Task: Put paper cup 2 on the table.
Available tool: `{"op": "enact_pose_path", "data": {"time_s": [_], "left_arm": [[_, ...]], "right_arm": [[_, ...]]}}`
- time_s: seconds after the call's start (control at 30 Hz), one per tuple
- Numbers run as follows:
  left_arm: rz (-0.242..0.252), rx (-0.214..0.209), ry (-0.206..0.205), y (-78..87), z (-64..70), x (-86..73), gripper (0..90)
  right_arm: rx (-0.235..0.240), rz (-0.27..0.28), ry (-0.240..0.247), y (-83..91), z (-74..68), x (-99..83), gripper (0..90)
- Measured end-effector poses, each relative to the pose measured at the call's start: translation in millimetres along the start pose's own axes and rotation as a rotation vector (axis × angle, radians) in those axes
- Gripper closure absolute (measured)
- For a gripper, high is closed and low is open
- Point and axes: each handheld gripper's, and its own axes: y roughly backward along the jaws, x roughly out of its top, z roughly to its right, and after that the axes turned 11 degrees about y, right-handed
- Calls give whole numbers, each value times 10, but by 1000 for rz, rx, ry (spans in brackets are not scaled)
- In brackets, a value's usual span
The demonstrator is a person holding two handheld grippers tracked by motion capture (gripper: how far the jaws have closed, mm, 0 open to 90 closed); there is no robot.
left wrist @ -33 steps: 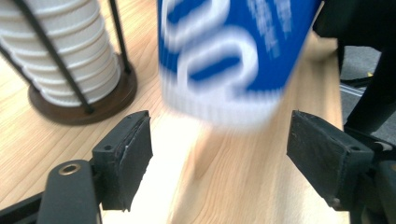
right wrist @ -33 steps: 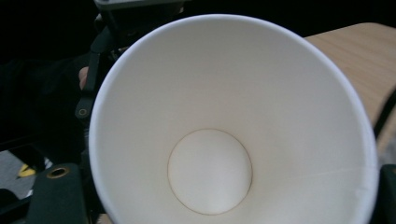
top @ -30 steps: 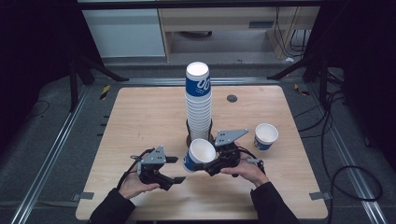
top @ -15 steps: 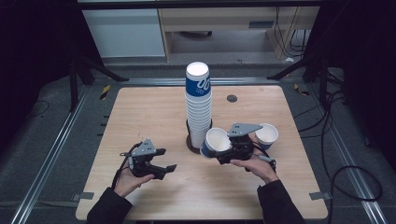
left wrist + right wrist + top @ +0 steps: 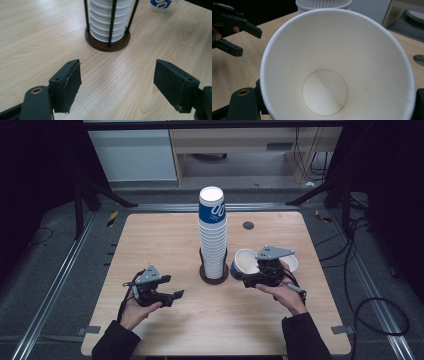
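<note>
- A white paper cup [image 5: 245, 262] was held pinched between the jaws of the right gripper [image 5: 250, 279], tilted so that its open mouth faced the gripper's camera; its empty inside [image 5: 324, 92] was seen in the right gripper view.
- The held cup was placed just right of the tall cup stack [image 5: 212, 235], which stood upright in its dark round holder [image 5: 214, 274] at the middle of the table [image 5: 165, 235].
- A second cup [image 5: 291, 263] was seen on the table just beyond the right hand [image 5: 280, 290], partly hidden by the gripper.
- The left gripper [image 5: 176, 295] was held spread wide and empty, low over the table, well left of the stack, its jaws aimed at the holder's base [image 5: 107, 43].
- The right hand was judged the nearer to the spot beside the second cup; the carried cup's axis would need righting before being set down.
</note>
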Motion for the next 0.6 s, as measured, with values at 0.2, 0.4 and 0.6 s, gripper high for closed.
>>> {"op": "enact_pose_path", "data": {"time_s": [0.2, 0.4, 0.6], "left_arm": [[28, 57, 57, 52, -108, 9, 214], [48, 95, 95, 89, -188, 3, 214], [63, 123, 125, 114, -238, -3, 215]], "right_arm": [[-54, -17, -17, 114, 53, 4, 196], [-103, -44, -28, 203, 111, -42, 195], [-140, -81, -33, 281, 152, -79, 196]]}}
